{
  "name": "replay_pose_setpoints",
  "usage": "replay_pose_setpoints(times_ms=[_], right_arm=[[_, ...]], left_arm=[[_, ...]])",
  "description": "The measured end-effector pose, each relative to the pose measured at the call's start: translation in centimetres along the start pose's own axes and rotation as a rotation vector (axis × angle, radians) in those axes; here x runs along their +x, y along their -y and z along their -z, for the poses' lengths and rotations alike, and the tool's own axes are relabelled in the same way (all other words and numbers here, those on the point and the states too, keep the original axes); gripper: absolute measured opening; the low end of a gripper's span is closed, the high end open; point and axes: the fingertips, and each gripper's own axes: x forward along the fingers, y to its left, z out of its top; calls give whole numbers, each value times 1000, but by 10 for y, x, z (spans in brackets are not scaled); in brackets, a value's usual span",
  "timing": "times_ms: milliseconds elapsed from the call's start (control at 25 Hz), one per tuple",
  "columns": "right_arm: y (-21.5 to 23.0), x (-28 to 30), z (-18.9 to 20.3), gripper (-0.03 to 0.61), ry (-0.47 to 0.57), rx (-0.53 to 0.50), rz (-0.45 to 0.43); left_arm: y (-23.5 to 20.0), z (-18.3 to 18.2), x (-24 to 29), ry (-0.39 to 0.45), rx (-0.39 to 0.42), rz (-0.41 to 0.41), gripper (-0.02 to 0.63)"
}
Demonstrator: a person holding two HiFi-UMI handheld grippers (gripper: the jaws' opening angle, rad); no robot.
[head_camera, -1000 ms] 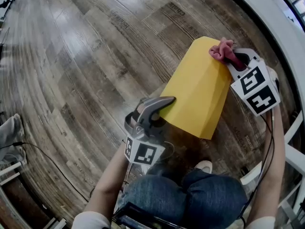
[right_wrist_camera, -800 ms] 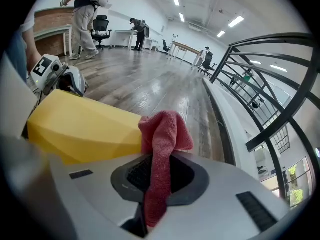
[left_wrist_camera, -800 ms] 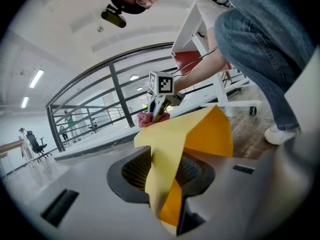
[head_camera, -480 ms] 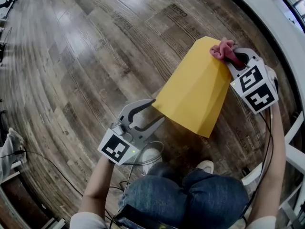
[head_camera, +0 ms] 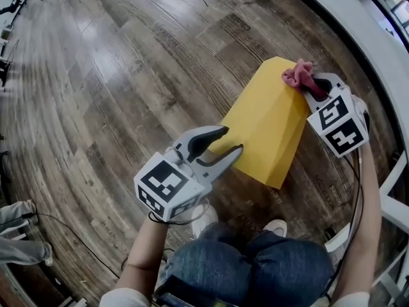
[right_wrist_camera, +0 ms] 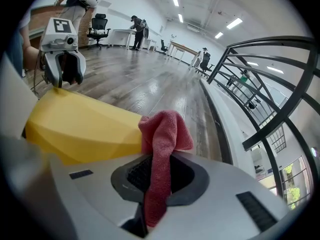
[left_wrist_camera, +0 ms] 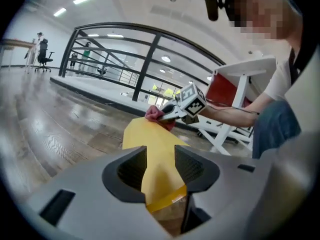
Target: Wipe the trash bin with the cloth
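A yellow trash bin lies tilted on the wood floor, its closed end toward the railing. My right gripper is at that far end, shut on a pink cloth that rests against the bin's top corner; the cloth hangs bunched between its jaws. My left gripper is at the bin's near left edge. Its jaws have just been opening and now stand apart, and the bin shows in the gap with no pad pressing on it.
A white ledge under a black railing curves along the right. A white frame stands at the right by the person's knees, and a cable lies on the floor beneath the left gripper. Wood floor stretches left and ahead.
My left gripper has let go of the bin's near edge, opened its jaws and rolled so its marker cube faces up. The right gripper and cloth have stayed in place.
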Motion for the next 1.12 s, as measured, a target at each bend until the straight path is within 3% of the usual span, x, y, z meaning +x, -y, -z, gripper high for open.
replay_pose_setpoints(times_ms=[80,200,280,440,600,800,1120], right_arm=[[1,-3,1,50,7,5,13],[-5,-25,-17,51,82,24,4],[-32,-49,-43,51,154,-7,-76],[-113,-80,-68,51,168,-238,-251],[-159,-85,-60,51,206,-242,-329],[-135,-69,-55,51,202,-167,-274],[-27,-15,-26,51,143,28,-69]], left_arm=[[9,4,8,-28,36,-2,173],[13,6,10,-3,-12,11,173],[13,6,9,16,-25,5,173],[11,9,9,27,-60,-7,173],[11,10,10,29,-59,-11,173],[12,9,9,28,-27,-5,172],[10,8,9,17,-8,4,172]])
